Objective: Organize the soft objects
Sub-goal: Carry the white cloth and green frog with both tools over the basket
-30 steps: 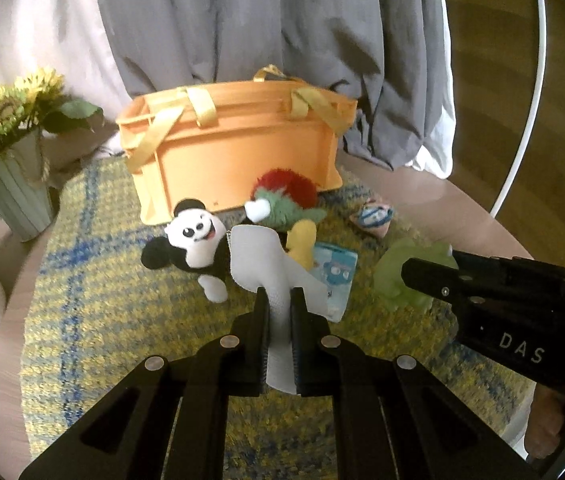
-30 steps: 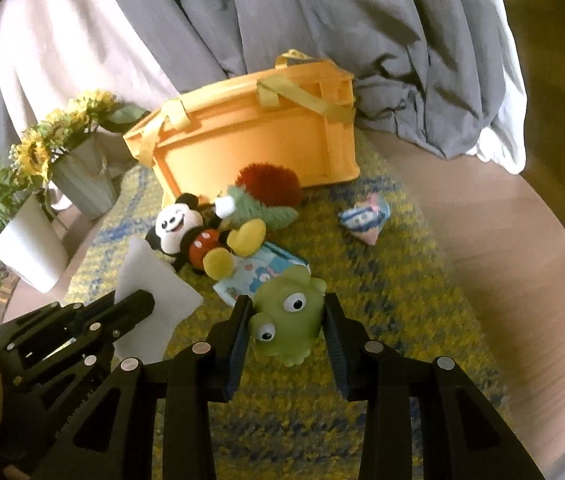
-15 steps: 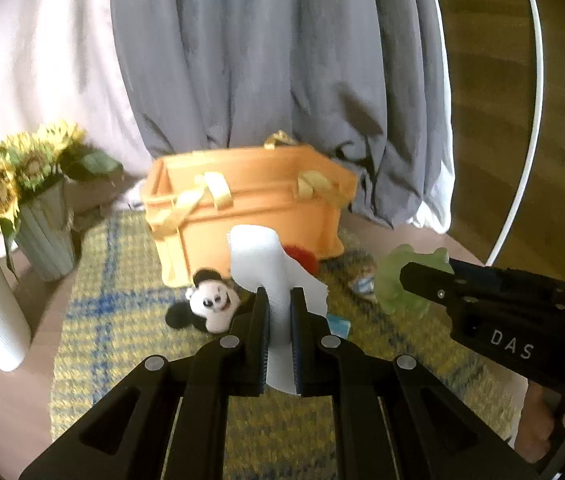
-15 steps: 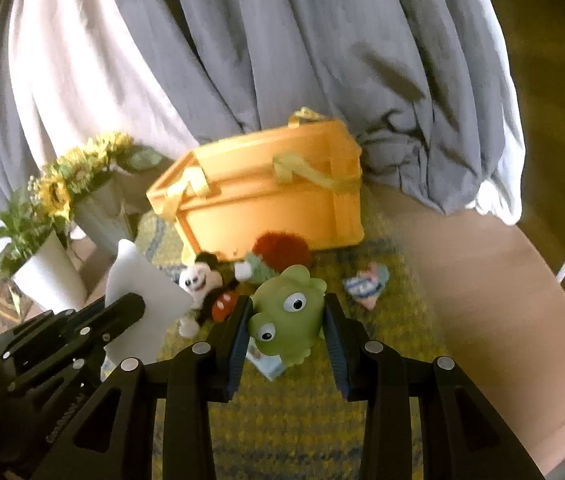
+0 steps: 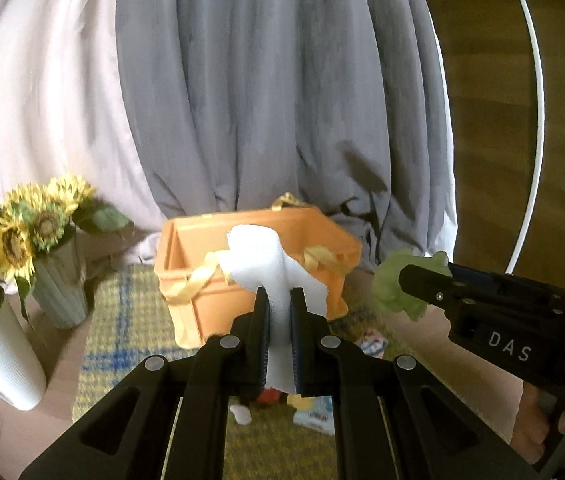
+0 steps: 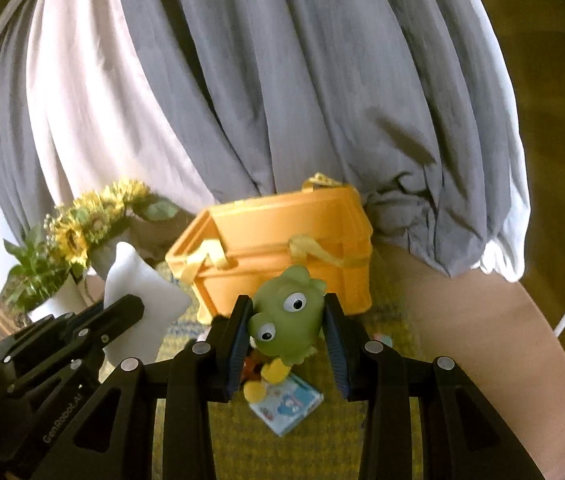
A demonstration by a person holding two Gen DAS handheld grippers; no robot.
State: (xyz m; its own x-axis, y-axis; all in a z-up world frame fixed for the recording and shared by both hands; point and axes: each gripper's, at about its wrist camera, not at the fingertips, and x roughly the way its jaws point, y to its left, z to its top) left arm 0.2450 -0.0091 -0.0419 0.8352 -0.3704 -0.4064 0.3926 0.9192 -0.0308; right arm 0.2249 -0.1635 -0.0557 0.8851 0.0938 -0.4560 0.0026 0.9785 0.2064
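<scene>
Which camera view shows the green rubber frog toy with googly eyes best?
The right wrist view: the green rubber frog toy faces the camera, eyes and mouth clear, clamped in the right hand-held gripper. The left wrist view shows only a pale green sliver of it behind that gripper's finger, with no face visible.

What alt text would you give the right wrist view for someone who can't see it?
The right gripper has its jaws shut on a green frog toy, in front of an orange basket. At left, the left gripper holds a white pad.
</scene>
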